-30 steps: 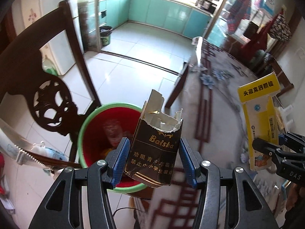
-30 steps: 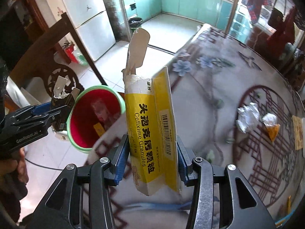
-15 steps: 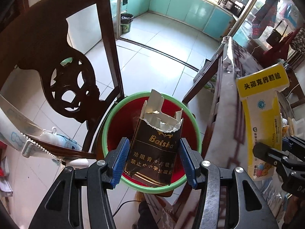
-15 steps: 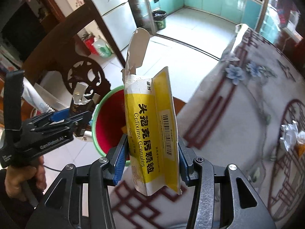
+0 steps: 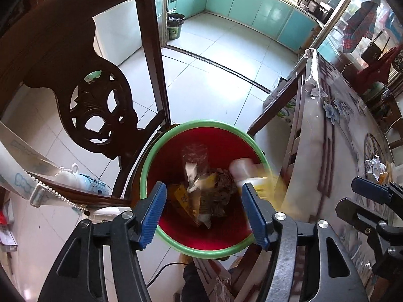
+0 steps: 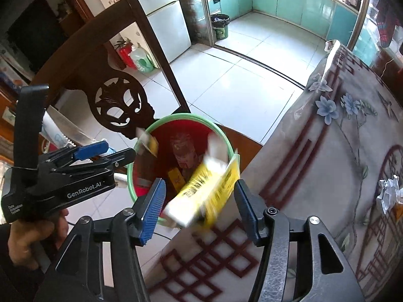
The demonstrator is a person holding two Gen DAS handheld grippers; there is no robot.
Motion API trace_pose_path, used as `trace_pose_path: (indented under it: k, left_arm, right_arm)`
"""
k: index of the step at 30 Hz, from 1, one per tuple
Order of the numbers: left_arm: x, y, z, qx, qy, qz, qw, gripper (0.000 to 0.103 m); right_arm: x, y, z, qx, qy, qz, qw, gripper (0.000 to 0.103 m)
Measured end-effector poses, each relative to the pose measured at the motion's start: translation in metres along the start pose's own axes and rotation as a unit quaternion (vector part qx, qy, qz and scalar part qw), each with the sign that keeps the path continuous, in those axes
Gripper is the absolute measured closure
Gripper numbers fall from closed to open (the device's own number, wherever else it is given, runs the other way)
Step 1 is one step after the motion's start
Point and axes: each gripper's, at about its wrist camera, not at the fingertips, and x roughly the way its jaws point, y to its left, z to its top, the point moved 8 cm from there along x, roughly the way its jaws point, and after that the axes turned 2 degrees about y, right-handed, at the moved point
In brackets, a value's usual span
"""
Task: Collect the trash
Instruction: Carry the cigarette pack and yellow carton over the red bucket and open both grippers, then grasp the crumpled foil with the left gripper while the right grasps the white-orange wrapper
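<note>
A red trash bin with a green rim (image 5: 199, 123) stands on the floor beside the table, also in the right wrist view (image 6: 176, 117). My left gripper (image 5: 204, 209) is open and empty above it. The dark cigarette pack (image 5: 216, 196) lies inside among other trash. My right gripper (image 6: 199, 206) is open; the yellow medicine box (image 6: 204, 193) is blurred, falling at the bin's rim, and shows in the left wrist view (image 5: 259, 178). Crumpled foil and wrappers (image 6: 389, 193) lie on the table.
A dark carved wooden chair (image 5: 83, 75) stands left of the bin. The patterned tablecloth table (image 6: 327, 176) is on the right. A small black bin (image 6: 220, 26) stands by the kitchen doorway. Tiled floor lies beyond.
Both grippers opened over the bin. The cigarette pack dropped in, and the yellow box left the right gripper and is falling.
</note>
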Motion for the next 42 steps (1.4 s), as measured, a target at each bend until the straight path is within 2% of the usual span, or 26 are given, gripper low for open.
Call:
trace_pose_path:
  k: [11, 17, 20, 23, 26, 31, 36, 39, 42]
  left_arm:
    - [-0.016, -0.035, -0.004, 0.024, -0.013, -0.003, 0.9996, 0.042]
    - [-0.028, -0.073, -0.005, 0.054, -0.024, -0.011, 0.9982, 0.042]
    - [-0.032, -0.097, -0.007, 0.067, -0.027, -0.020, 0.9972, 0.042]
    - [-0.034, -0.130, -0.010, 0.084, -0.028, -0.033, 0.9955, 0.042]
    - [-0.036, -0.172, -0.016, 0.110, -0.028, -0.049, 0.9923, 0.042]
    - [-0.039, -0.240, -0.032, 0.141, -0.026, -0.073, 0.9870, 0.042]
    - [-0.041, -0.312, -0.050, 0.166, -0.016, -0.097, 0.9813, 0.042]
    - [-0.043, -0.344, -0.062, 0.186, -0.011, -0.099, 0.9775, 0.042]
    - [-0.041, -0.371, -0.070, 0.201, -0.004, -0.096, 0.9750, 0.042]
  right_arm:
    - [-0.021, -0.018, -0.009, 0.015, -0.017, 0.000, 1.000, 0.044]
    - [-0.043, -0.056, -0.029, 0.041, -0.036, -0.009, 0.998, 0.040]
    - [-0.061, -0.099, -0.047, 0.068, -0.044, -0.033, 0.996, 0.040]
    - [-0.083, -0.159, -0.068, 0.112, -0.054, -0.070, 0.990, 0.040]
    - [-0.111, -0.234, -0.091, 0.160, -0.061, -0.118, 0.978, 0.040]
    - [-0.141, -0.332, -0.114, 0.188, -0.060, -0.183, 0.963, 0.035]
    - [-0.113, -0.407, -0.118, 0.167, -0.004, -0.202, 0.965, 0.034]
    - [-0.083, -0.425, -0.118, 0.150, 0.029, -0.182, 0.971, 0.034]
    - [-0.062, -0.430, -0.114, 0.133, 0.029, -0.161, 0.977, 0.035]
